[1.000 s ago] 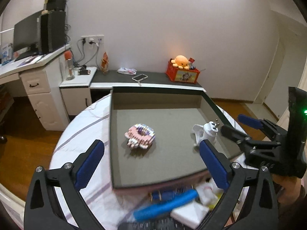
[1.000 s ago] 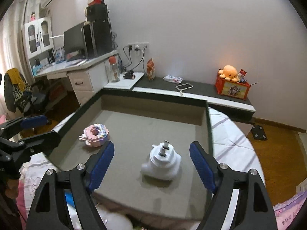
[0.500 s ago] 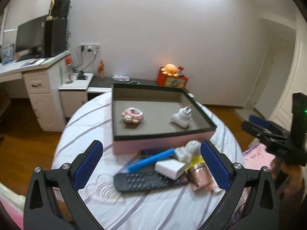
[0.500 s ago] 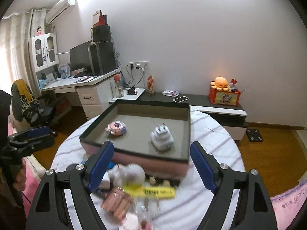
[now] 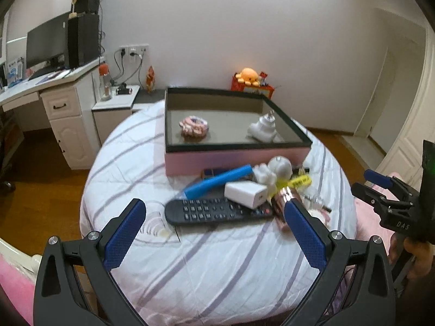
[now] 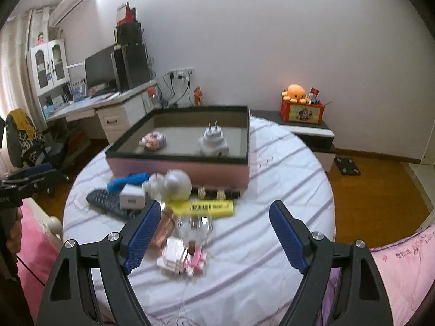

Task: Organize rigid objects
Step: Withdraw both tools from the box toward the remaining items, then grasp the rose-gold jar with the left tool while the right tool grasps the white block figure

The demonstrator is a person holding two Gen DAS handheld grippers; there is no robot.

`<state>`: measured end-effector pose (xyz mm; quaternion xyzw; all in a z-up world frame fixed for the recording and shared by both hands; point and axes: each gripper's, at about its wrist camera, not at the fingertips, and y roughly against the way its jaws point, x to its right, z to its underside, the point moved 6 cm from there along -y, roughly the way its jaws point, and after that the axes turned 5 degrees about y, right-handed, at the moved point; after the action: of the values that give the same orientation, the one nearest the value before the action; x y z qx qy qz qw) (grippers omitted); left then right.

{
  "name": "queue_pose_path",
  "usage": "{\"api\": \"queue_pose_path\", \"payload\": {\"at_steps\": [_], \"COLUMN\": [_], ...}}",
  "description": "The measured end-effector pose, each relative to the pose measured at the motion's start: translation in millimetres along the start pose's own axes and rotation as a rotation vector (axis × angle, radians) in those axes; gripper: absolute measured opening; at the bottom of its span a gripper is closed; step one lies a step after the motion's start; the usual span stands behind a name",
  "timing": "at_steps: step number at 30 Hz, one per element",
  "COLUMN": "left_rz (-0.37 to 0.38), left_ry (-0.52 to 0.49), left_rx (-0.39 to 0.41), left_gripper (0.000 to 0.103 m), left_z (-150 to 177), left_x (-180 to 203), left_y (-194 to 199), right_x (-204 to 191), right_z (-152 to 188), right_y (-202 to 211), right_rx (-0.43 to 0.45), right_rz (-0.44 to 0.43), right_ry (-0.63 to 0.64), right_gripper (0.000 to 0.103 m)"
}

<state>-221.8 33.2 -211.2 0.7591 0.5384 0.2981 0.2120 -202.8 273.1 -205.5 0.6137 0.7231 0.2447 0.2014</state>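
- A shallow pink box [image 5: 236, 160] with a dark rim sits at the far side of a round desk [image 5: 136, 163] covered in a striped white cloth.
- Two things already lie inside the box: a pink toy-brick model [image 5: 194, 126] towards the left and a white plug adapter [image 5: 262, 129] towards the right, well apart.
- Most of the job looks unfinished. A pile waits on the cloth just in front of the box: a black remote control [image 5: 217, 212], a blue tube [image 5: 217, 184], a white charger [image 5: 246, 194], a white round figurine [image 6: 171, 183], a yellow marker [image 6: 204, 207], a clear glass ball [image 6: 194, 225] and a small pink brick set [image 6: 182, 260].
- The left claw [image 5: 214, 233] is spread wide and empty, above the near edge of the pile.
- The right claw [image 6: 214, 236] is likewise wide apart, holding nothing.
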Motion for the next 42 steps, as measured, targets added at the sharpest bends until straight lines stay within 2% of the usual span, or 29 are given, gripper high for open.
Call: {"api": "queue_pose_path", "payload": {"at_steps": [7, 16, 23, 26, 31, 34, 42], "left_rz": [-0.007, -0.014, -0.026, -0.027, -0.040, -0.044, -0.062], "left_ry": [-0.052, -0.083, -0.089, -0.102, -0.111, -0.123, -0.144], "left_rx": [-0.067, -0.101, -0.114, -0.121, -0.147, -0.153, -0.174], "left_gripper": [0.103, 0.103, 0.103, 0.103, 0.103, 0.103, 0.103], "left_z": [19, 27, 28, 29, 31, 31, 30], "left_x": [13, 17, 18, 22, 28, 35, 58], "left_y": [-14, -20, -23, -26, -37, -42, -64], "right_x": [-12, -27, -27, -32, -27, -17, 15], "right_z": [25, 54, 61, 62, 67, 69, 72], "right_y": [-10, -33, -51, -54, -51, -44, -36], "right_rx": [-0.060, -0.152, -0.158, -0.155, -0.158, -0.160, -0.143], "right_rz": [-0.020, -0.047, -0.078, -0.083, -0.120, -0.124, -0.056], "right_ry": [0.013, 0.030, -0.004, 0.028, 0.034, 0.028, 0.008], "right_gripper": [0.083, 0.083, 0.083, 0.083, 0.062, 0.062, 0.062]}}
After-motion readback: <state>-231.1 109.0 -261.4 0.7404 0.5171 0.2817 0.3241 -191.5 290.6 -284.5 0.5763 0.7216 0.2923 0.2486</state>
